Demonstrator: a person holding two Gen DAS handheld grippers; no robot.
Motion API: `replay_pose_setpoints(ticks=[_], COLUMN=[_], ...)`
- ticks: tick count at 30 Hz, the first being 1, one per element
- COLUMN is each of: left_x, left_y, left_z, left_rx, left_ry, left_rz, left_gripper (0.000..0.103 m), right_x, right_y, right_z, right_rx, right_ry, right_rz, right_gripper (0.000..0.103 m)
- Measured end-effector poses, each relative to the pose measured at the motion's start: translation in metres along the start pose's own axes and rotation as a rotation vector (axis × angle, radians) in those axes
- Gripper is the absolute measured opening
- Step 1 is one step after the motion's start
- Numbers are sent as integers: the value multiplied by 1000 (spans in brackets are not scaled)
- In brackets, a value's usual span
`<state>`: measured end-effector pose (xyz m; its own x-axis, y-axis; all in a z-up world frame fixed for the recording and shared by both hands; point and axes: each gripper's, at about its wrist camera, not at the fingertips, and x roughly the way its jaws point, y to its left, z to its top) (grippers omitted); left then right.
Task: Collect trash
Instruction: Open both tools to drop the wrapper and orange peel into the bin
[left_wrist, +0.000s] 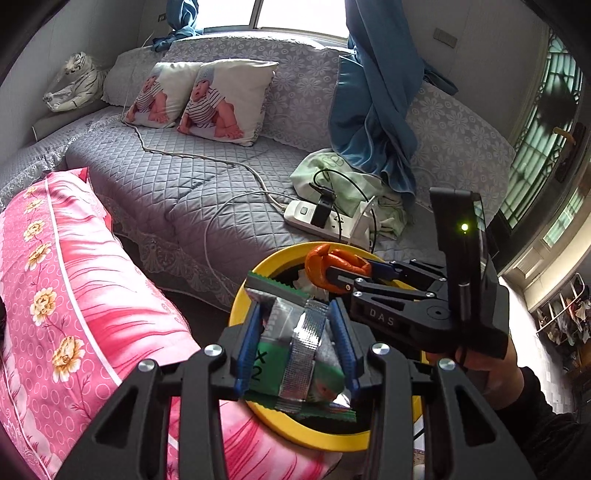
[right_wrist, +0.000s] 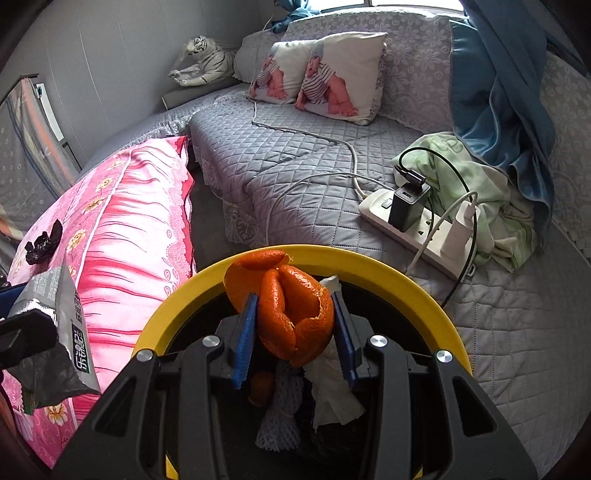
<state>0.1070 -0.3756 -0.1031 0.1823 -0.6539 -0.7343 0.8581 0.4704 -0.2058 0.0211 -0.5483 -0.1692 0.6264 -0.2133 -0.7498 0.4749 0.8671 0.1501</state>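
One yellow-rimmed bin (right_wrist: 388, 275), one orange peel (right_wrist: 291, 314), one snack wrapper (left_wrist: 295, 343), two grippers, two baby-print cushions (left_wrist: 225, 99) far back, one pink pillow (left_wrist: 74, 280) left, one power strip (right_wrist: 413, 229) right, one toy tiger (left_wrist: 74, 83) far left.

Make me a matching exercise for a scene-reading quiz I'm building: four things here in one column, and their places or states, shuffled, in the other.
Things:
1. orange peel
2. snack wrapper
3. power strip
4. crumpled tissue

Places or states:
A. lying on the grey quilted sofa, chargers plugged in
B. clamped in the right hand-held gripper over the yellow-rimmed bin
C. already inside the bin
D. clamped in the left hand-held gripper

Pairs: 1-B, 2-D, 3-A, 4-C
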Motion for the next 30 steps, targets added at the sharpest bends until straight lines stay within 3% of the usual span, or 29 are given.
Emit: replay_pose_setpoints(ticks=[6,15,25,27,29,30], left_x=[16,23,28,30,30,30], left_y=[-7,-20,-19,-16,-13,-11], left_z=[-5,-9,-10,-11,-12,-13], left_rx=[6,55,24,2,-21,-32], left_ry=[44,40,66,79,85,81], left_rz=[-1,22,-16,-27,-27,-22], left_gripper=[36,36,36,41,56,59], right_x=[4,9,10,12,14,14], right_y=[-16,-26,-28,-28,-30,-33], right_z=[-9,-17,-18,-18,-18,-17], right_rx=[30,48,48,42,58,72], right_ry=[11,35,47,51,55,57], right_rz=[-8,-7,-15,-16,-13,-12], right_gripper=[37,37,38,40,44,45])
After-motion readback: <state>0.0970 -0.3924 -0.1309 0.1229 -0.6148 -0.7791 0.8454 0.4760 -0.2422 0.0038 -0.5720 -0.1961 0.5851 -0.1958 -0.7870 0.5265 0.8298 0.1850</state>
